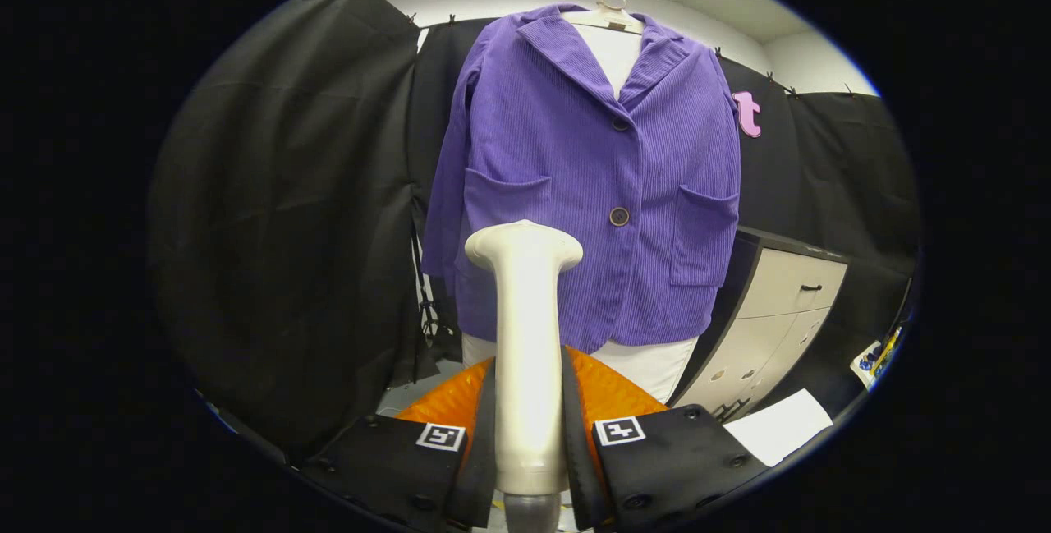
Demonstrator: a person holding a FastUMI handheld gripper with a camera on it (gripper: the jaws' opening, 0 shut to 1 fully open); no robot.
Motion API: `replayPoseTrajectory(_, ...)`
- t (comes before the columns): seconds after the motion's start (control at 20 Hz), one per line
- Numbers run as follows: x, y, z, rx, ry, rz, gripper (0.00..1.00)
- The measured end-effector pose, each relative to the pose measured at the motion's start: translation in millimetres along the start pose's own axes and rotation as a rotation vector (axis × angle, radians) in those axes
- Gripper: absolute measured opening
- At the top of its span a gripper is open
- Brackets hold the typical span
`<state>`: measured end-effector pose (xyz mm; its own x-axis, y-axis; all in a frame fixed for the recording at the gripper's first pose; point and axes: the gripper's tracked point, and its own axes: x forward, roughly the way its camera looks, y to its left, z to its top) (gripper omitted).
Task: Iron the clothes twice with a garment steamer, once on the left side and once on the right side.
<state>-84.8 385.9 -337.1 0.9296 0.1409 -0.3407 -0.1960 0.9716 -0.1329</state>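
A purple corduroy jacket [591, 180] hangs on a white hanger [612, 17] straight ahead, buttoned, with two front pockets. My gripper [530, 434] is shut on the cream handle of a garment steamer [525, 336], both fingers pressing its sides. The steamer stands upright between the fingers, and its wide head sits in front of the jacket's lower left part, below the left pocket. I cannot tell whether the head touches the cloth.
A pale drawer cabinet [776, 328] with a dark top stands to the right of the jacket. A white sheet [780, 426] lies low on the right. Black cloth walls [287, 229] close in on the left and behind. White fabric [649, 365] hangs below the jacket's hem.
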Motion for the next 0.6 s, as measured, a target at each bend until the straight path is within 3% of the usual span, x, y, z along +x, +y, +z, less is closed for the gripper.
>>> replayPoseTrajectory(0.6, -42.5, -14.6, 77.7, 0.014, -0.119, 0.032, 0.44)
